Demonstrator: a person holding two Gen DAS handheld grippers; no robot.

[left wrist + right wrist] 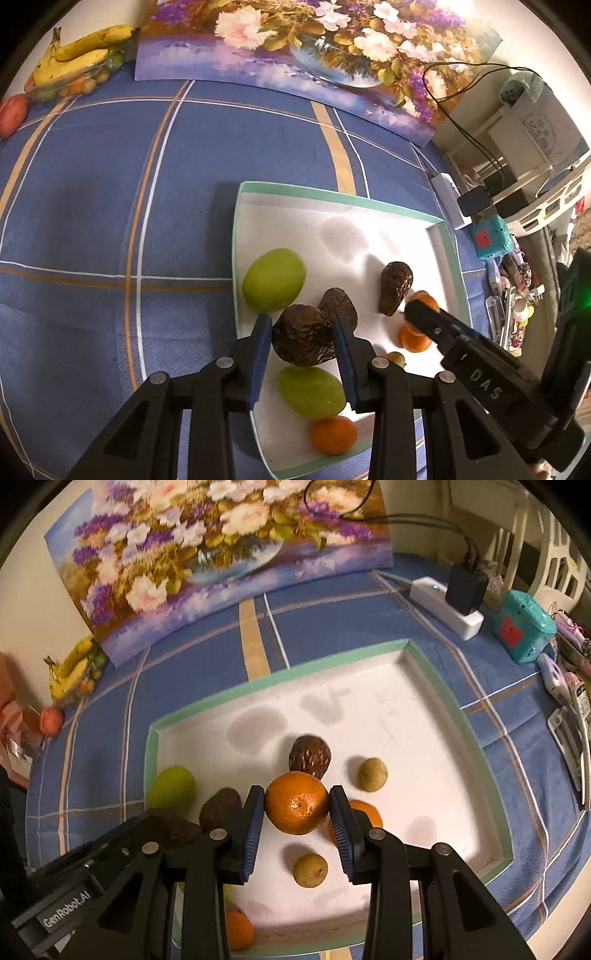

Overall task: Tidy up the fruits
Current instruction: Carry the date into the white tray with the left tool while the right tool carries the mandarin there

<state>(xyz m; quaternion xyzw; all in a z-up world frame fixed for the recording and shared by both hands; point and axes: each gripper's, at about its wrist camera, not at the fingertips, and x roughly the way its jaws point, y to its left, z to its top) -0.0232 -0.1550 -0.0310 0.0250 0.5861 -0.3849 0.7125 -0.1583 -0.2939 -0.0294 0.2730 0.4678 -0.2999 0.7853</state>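
Observation:
A white tray with a mint-green rim (334, 196) (280, 674) lies on the blue cloth. My left gripper (301, 334) is shut on a dark brown avocado (301, 338), held over the tray's near left part. My right gripper (297, 805) is shut on an orange (297, 802) above the tray's middle. In the tray lie two green fruits (274, 278) (312, 391), two more dark avocados (395, 286) (338, 302), other oranges (332, 434) (364, 814) and two small tan fruits (373, 774) (310, 869). The right gripper's arm (480, 365) reaches in from the right in the left wrist view.
A flower painting (314, 55) leans on the wall behind the tray. Bananas on a clear dish of fruit (77, 55) and a red fruit (13, 114) sit at the far left. A white power strip with a black charger (454, 602), a teal box (522, 631) and clutter line the right edge.

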